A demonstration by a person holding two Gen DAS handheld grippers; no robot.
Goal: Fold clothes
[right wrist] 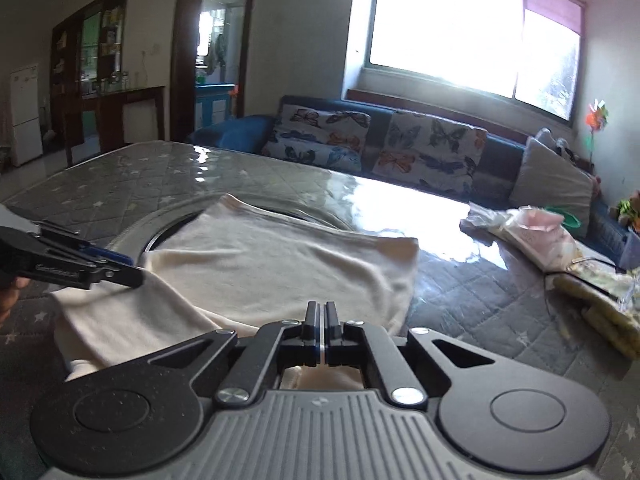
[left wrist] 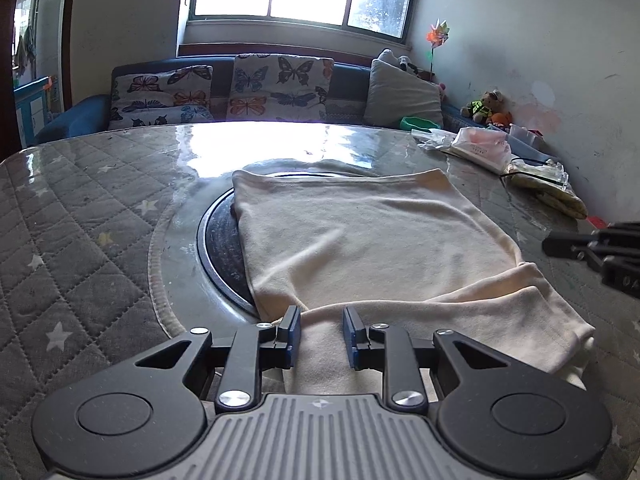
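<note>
So the left gripper (left wrist: 321, 322) sits low over the near edge of the cream garment (left wrist: 360, 236), jaws a little way apart with a ridge of cloth running between the blue pads (left wrist: 294, 336). Whether the pads actually pinch that cloth, I can't tell; it looks more like they straddle it. The right gripper (right wrist: 320, 320) is closed up tight, pads together, just above the garment's near right edge, and I can't tell if any fabric is caught in there.

The garment itself lies on the quilted star-print table cover (left wrist: 80, 208), partly over a dark round inset (left wrist: 222, 236) in the tabletop. The far part is spread flat and fairly smooth. The near part is already doubled over on itself, with a thick folded layer at the near right.

My guess is we're somewhere mid-fold: one fold looks done, but it's still a wide rectangle, so at least another fold and a tidy-up seem left. Bags and packets (left wrist: 480, 146) sit far right, well clear.
</note>
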